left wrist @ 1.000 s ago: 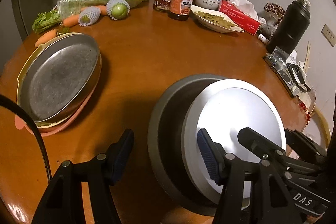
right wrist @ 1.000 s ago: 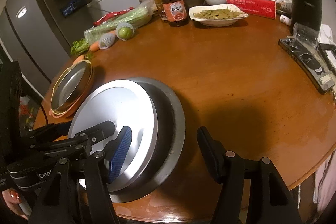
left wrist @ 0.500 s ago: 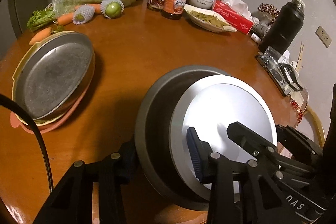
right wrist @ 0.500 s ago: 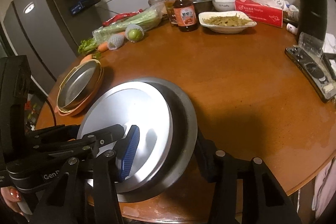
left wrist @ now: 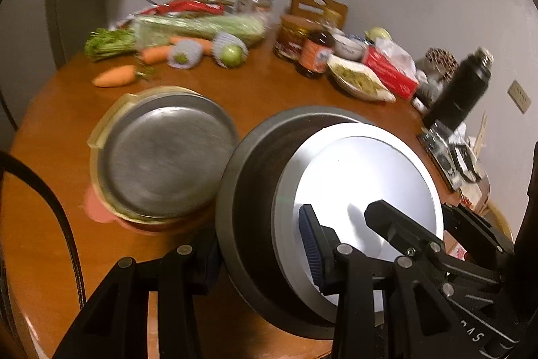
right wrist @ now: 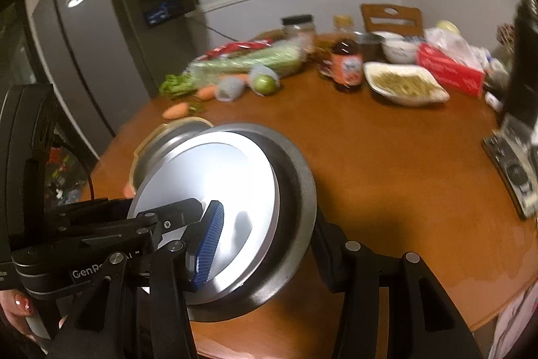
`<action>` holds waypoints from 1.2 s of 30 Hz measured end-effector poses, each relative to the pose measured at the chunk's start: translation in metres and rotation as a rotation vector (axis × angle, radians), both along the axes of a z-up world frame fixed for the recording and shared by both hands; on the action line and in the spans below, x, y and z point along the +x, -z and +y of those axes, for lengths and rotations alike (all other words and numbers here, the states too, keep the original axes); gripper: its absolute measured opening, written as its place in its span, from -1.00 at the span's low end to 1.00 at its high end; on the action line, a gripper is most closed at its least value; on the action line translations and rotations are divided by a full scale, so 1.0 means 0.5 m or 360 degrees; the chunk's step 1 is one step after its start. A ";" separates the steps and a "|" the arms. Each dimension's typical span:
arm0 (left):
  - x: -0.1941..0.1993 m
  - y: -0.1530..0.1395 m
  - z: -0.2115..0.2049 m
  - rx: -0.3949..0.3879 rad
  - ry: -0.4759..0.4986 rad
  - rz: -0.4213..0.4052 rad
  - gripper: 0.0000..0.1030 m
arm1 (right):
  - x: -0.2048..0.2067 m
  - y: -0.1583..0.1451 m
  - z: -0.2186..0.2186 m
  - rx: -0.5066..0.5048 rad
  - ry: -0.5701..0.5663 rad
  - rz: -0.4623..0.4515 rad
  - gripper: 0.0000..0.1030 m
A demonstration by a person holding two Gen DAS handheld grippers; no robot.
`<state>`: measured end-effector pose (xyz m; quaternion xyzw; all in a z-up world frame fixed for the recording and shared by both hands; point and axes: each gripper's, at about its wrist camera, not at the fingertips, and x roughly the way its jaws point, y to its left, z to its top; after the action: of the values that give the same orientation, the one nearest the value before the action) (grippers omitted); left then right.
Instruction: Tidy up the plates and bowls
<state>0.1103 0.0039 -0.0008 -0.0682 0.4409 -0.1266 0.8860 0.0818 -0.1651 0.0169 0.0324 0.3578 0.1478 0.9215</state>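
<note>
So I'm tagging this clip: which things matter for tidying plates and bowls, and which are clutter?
Job: grey pan with silver plate inside, both grippers clamping them; steel dish.
Clutter: carrots, sauce bottle, tissue box, flask.

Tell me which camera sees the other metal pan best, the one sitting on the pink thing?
The left wrist view. There the metal pan shows nearly its whole round inside, stacked on the yellow and pink dishes. In the right wrist view only a sliver of the pan's rim peeks out behind the held plates.
</note>
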 end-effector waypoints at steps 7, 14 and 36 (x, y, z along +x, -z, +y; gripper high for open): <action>0.007 -0.024 0.088 0.0014 -0.0138 -0.0041 -0.19 | 0.033 -0.018 0.095 -0.0035 -0.0143 -0.0040 0.02; 0.039 -0.048 0.147 0.0060 -0.0226 -0.0086 -0.19 | 0.075 -0.026 0.169 -0.0057 -0.0249 -0.0075 0.02; 0.127 0.013 0.196 0.0068 -0.0247 -0.0015 -0.19 | 0.202 0.020 0.234 -0.0091 -0.0301 0.0007 0.02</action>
<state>0.1736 0.1019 -0.0076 -0.0828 0.4326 -0.0484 0.8965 0.1830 -0.0481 0.0069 -0.0275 0.3652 0.2239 0.9032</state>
